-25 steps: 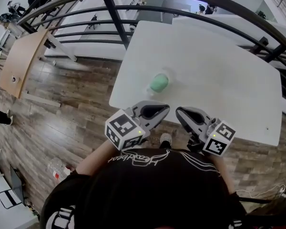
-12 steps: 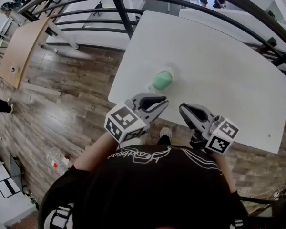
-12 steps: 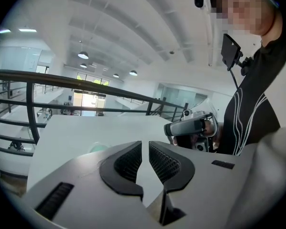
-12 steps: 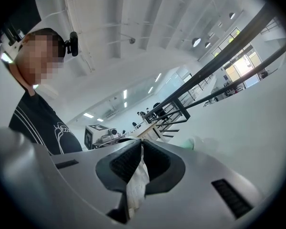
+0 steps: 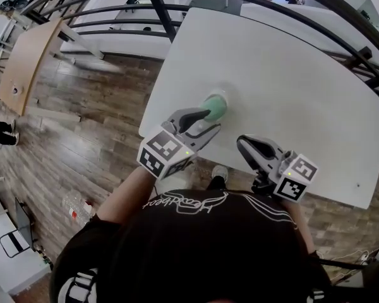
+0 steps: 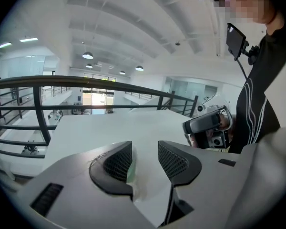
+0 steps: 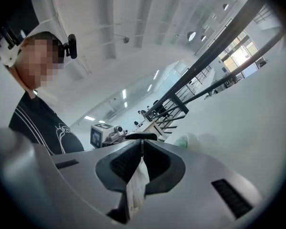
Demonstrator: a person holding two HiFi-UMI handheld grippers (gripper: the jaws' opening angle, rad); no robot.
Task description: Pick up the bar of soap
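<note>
Now the left gripper (image 5: 211,120) has come forward to the bar of soap (image 5: 215,108), jaws opening and gripping nothing, the soap's green edge just at their gap, a rounded mint bar ringed by something clear, on the smooth white worktop (image 5: 290,87), right gripper (image 5: 240,144) near the soap, jaws clenched together.

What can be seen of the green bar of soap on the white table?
The bar of soap is mint green and rounded, with a pale see-through rim around it, perhaps a wrapper. It lies flat near the front edge of the white table. The left gripper reaches it, jaws opening, a green sliver showing between them; contact is unclear.
</note>
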